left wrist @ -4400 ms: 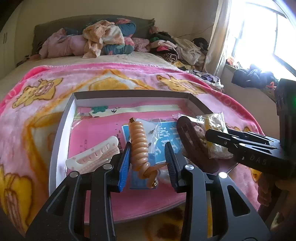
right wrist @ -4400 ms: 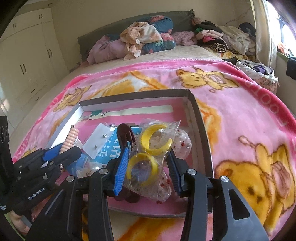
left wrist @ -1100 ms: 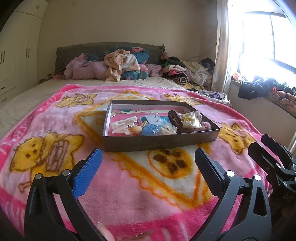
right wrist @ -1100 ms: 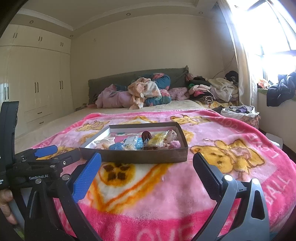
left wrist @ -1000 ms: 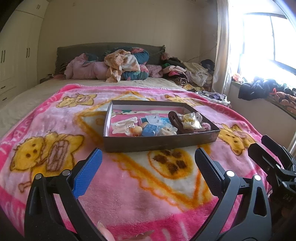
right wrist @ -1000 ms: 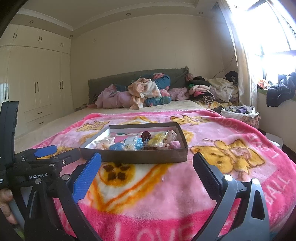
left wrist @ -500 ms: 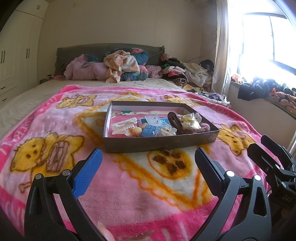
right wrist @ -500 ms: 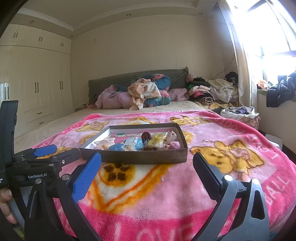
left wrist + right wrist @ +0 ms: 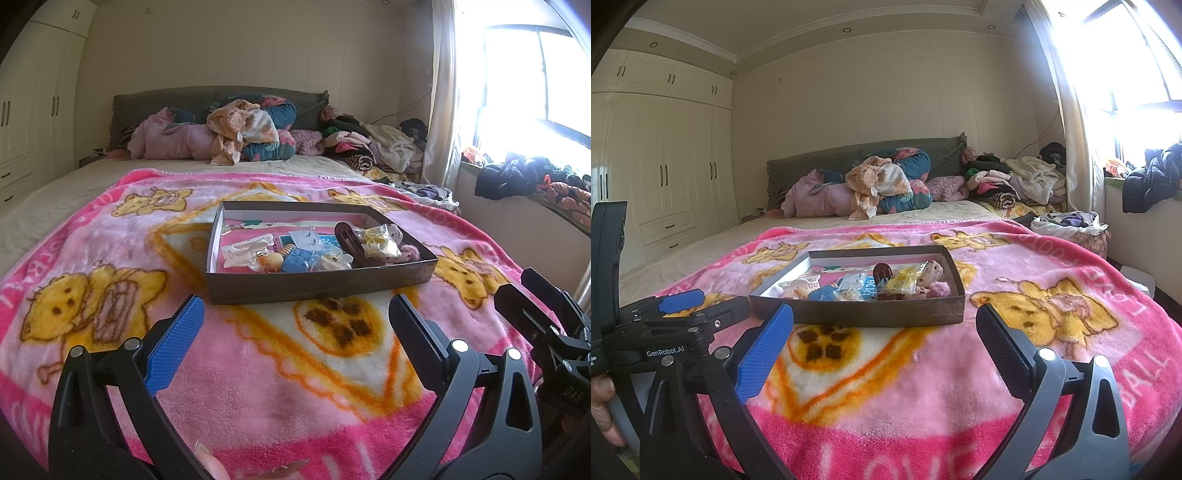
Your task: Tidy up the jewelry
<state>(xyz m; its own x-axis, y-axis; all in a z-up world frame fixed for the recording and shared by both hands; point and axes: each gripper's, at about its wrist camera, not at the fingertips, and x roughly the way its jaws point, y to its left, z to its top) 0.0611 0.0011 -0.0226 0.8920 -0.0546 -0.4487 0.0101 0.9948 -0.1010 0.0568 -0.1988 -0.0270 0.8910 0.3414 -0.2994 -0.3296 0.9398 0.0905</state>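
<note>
Both grippers have pulled well back from the box since the earlier frames, when each was down inside it among the trinkets; over the last second almost nothing has shifted. Now the left gripper hangs low in the foreground of its own view with its jaws spread wide and nothing between them, and the right gripper does the same in its view, jaws released and empty. Each one shows up in the other's camera too, the right at the lower right edge, the left at the lower left with a hand around its handle. The shallow dark box sits on the pink blanket in the middle of the frame, well apart from both grippers. Inside it the jewelry lies loose: a white hair clip toward the left side, a blue packet near the middle front, a dark brown hair clip standing up to the right of centre, and a clear bag with yellow rings leaning against it. Something fuzzy and pink rests in the right front corner, perhaps a hair tie, though it is too small to be sure. Piled clothes fill the upper middle of the frame by the headboard.
</note>
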